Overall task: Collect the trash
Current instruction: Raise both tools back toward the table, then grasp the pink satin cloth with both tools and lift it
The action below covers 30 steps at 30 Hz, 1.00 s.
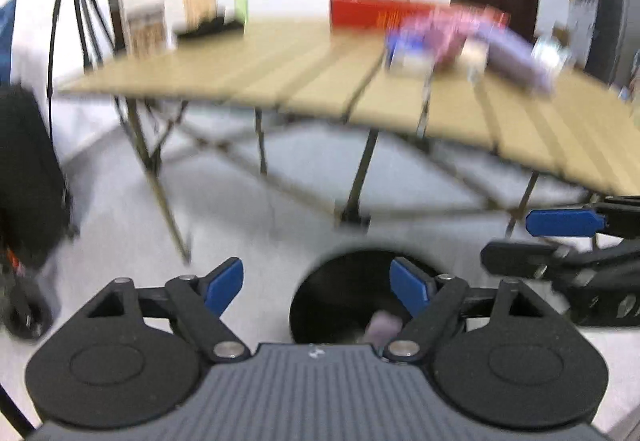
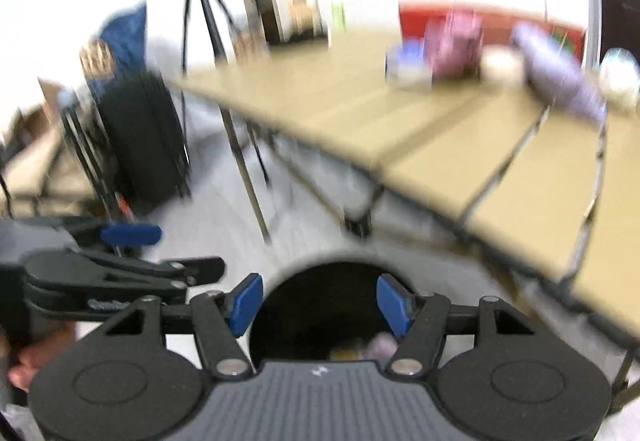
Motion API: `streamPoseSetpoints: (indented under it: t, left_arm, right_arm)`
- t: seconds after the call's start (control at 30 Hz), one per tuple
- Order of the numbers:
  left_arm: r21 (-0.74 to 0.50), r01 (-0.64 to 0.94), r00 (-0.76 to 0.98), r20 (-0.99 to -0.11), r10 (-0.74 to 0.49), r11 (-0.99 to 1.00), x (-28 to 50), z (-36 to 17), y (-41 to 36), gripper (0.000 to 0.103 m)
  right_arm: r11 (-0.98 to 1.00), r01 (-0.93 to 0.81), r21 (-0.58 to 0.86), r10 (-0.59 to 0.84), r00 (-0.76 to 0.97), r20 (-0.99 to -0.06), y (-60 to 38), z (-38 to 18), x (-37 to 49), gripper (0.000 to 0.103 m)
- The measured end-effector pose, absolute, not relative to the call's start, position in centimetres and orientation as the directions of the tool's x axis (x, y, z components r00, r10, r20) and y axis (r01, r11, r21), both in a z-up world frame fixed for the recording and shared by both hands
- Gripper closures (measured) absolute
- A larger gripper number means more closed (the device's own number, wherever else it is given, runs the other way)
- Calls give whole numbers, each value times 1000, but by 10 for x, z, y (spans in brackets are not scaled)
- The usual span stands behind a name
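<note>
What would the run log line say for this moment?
left gripper: open, empty | right gripper: open, empty | black bin: below both, trash inside | table: items remain

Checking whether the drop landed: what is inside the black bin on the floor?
In the black bin, a pale purple piece and something yellowish show near the bottom. The right hand-held gripper covers the rest.
</note>
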<state>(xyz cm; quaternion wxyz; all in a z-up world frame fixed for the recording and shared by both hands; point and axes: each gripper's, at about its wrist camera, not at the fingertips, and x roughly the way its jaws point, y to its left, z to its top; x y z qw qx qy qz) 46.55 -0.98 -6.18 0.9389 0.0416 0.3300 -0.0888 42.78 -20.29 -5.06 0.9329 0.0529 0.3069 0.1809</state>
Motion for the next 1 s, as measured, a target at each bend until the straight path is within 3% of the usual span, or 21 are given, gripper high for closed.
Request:
streamPoseSetpoints:
  t: [0.1, 0.2, 0.37, 0.5, 0.57, 0.6, 0.63, 0.7, 0.8, 0.93, 1.0]
  left_arm:
    - [-23, 187, 807, -566, -168, 982, 469, -45, -15, 18]
    - [-67, 203, 832, -515, -208, 977, 486, -28, -24, 18]
    - [-162, 172, 894, -389, -223, 972, 529, -7, -26, 17]
    - [-305, 111, 882, -407, -235, 946, 563, -9, -20, 17]
    - [-311, 95, 884, -411, -224, 946, 569, -11, -21, 17]
    - [-311, 100, 882, -412, -229, 945, 570, -11, -22, 17]
    - [-308, 115, 880, -410, -241, 944, 570, -11, -23, 17]
    - [-287, 136, 882, -401, -248, 948, 568, -11, -25, 17]
    - [-277, 166, 880, -391, -269, 946, 563, -11, -22, 15]
    - [-309, 229, 860, -381, -341, 923, 557, -12, -32, 14]
    - [-364, 298, 814, -385, -434, 882, 556, -12, -47, 14]
  right_arm:
    - [942, -247, 229, 326, 842, -431, -226, -25, 425, 41]
    - [957, -149, 248, 238, 893, -381, -244, -8, 450, 38]
    - [953, -2, 302, 127, 910, -396, -259, 1, 525, 38]
    - [911, 95, 401, 104, 890, -445, -258, -7, 594, 39]
    - [903, 149, 404, 76, 868, -491, -254, -14, 620, 44]
    - [908, 155, 389, 70, 859, -507, -253, -17, 629, 62]
    - [901, 142, 411, 93, 860, -502, -256, -19, 634, 75]
    - [897, 114, 427, 128, 857, -498, -265, -15, 625, 79]
    - [907, -37, 420, 250, 850, -464, -284, 1, 570, 80]
    - [852, -236, 468, 483, 700, -526, -334, 1, 506, 79]
    - [834, -252, 492, 525, 636, -565, -355, -6, 493, 81]
